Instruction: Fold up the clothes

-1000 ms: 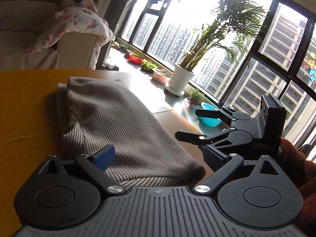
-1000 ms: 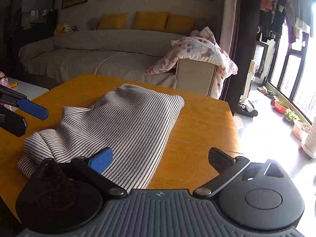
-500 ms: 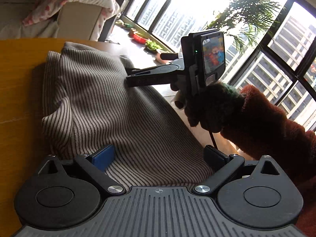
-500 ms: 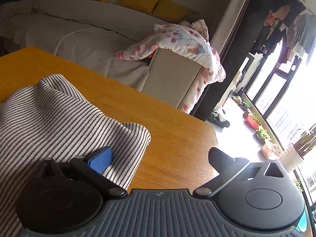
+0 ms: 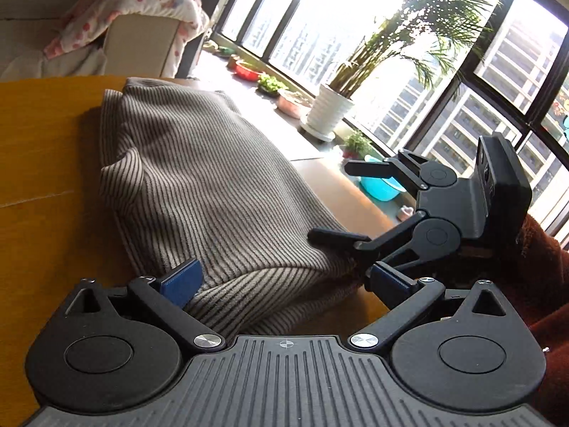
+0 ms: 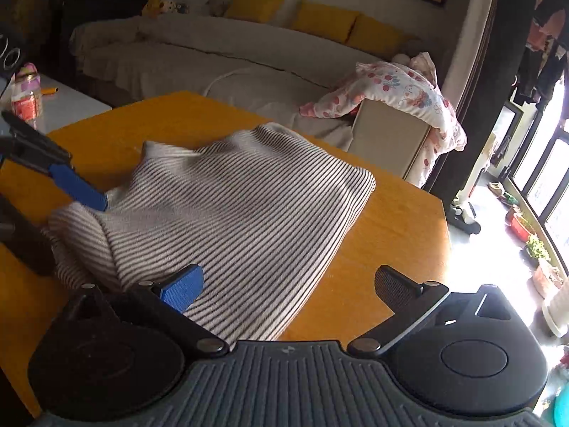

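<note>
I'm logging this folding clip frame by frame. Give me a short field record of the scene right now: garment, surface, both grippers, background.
garment: striped sweater, bunched, lying on the table
surface: orange wooden table
left gripper: open, jaws on either side of the sweater's near edge
right gripper: open, low over the sweater's corner, blue pad on the fabric
background: sofa with a floral blanket on its arm; potted palm by the window

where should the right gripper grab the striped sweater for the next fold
Probably the near corner of the striped sweater, where its edge lies flat on the orange table beside the open right gripper. Come in low from the near side, one finger sliding under the hem. The left gripper covers the bunched opposite end.
</note>
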Demonstrator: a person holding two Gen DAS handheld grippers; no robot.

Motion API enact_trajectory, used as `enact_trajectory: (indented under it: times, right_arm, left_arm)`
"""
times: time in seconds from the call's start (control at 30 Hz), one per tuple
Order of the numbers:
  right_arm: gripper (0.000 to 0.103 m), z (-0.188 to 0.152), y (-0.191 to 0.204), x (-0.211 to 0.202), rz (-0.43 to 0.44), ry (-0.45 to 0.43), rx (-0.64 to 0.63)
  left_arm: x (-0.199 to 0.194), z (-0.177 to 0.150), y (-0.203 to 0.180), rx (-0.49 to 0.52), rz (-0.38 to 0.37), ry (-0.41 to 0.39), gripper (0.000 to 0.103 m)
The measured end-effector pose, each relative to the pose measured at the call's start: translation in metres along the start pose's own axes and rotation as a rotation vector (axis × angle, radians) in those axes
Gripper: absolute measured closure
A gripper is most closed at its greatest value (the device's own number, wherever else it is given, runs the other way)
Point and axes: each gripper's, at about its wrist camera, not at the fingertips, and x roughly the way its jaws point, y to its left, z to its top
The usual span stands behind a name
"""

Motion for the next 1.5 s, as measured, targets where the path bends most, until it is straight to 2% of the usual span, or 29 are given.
enact_trajectory:
  times: [0.1,0.2,0.27,0.33,0.5,0.67,0.73,0.77,0.83,0.93,1.03,1.1,1.2,1.27,1.33,1.5]
  right_arm:
    - [0.000,-0.005,0.004,-0.022,-0.040,-0.024,-0.030]
    - [0.004,0.002,0.000,-0.054,0.031,-0.101,0.004]
    - [0.024,0.006,0.011,-0.069,0.120,-0.121,-0.003]
    - [0.028,0.007,0.032,-0.074,0.177,-0.126,-0.062]
    - [0.028,0.004,0.082,-0.065,0.244,-0.136,-0.225]
    - [0.028,0.000,0.103,-0.040,0.180,-0.119,-0.340]
    - [0.032,0.002,0.095,-0.033,0.174,-0.094,-0.287]
    - [0.040,0.005,0.086,-0.029,0.202,-0.063,-0.215]
    - [0.041,0.012,0.058,-0.022,0.275,-0.010,-0.004]
    - [0.041,0.014,0.025,-0.014,0.367,0.033,0.222]
    - [0.040,0.009,0.017,-0.012,0.393,0.037,0.278]
    - [0.040,0.007,0.018,-0.015,0.388,0.032,0.270]
    - [0.037,0.008,0.030,-0.020,0.318,-0.002,0.147]
    - [0.027,0.006,0.045,-0.026,0.234,-0.051,-0.005]
    - [0.022,-0.002,0.060,-0.032,0.170,-0.090,-0.128]
    - [0.022,-0.015,0.077,-0.024,0.004,-0.129,-0.285]
  left_arm:
    - [-0.018,-0.001,-0.004,0.024,0.085,-0.027,0.000]
    - [-0.032,0.000,-0.001,0.067,0.260,-0.062,0.000]
    - [-0.035,0.001,0.002,0.083,0.349,-0.072,0.000]
    - [-0.037,0.002,0.004,0.089,0.412,-0.077,0.000]
    - [-0.052,-0.001,0.001,0.106,0.399,-0.094,0.000]
    - [-0.064,-0.007,-0.012,0.190,0.328,-0.103,0.000]
    - [-0.063,-0.010,-0.018,0.231,0.299,-0.090,0.000]
    - [-0.062,-0.013,-0.021,0.252,0.292,-0.081,0.000]
    - [-0.052,-0.017,-0.024,0.299,0.302,-0.048,0.000]
    - [-0.033,-0.023,-0.028,0.368,0.334,0.006,0.000]
    - [-0.014,-0.025,-0.026,0.422,0.386,0.039,0.000]
    - [-0.003,-0.024,-0.025,0.446,0.422,0.041,0.000]
    - [0.007,-0.016,-0.022,0.426,0.475,0.014,0.000]
    - [0.007,-0.007,-0.017,0.363,0.467,0.001,0.000]
    - [0.005,0.002,-0.012,0.293,0.440,-0.013,0.000]
    - [0.006,0.011,-0.009,0.221,0.401,-0.014,0.000]
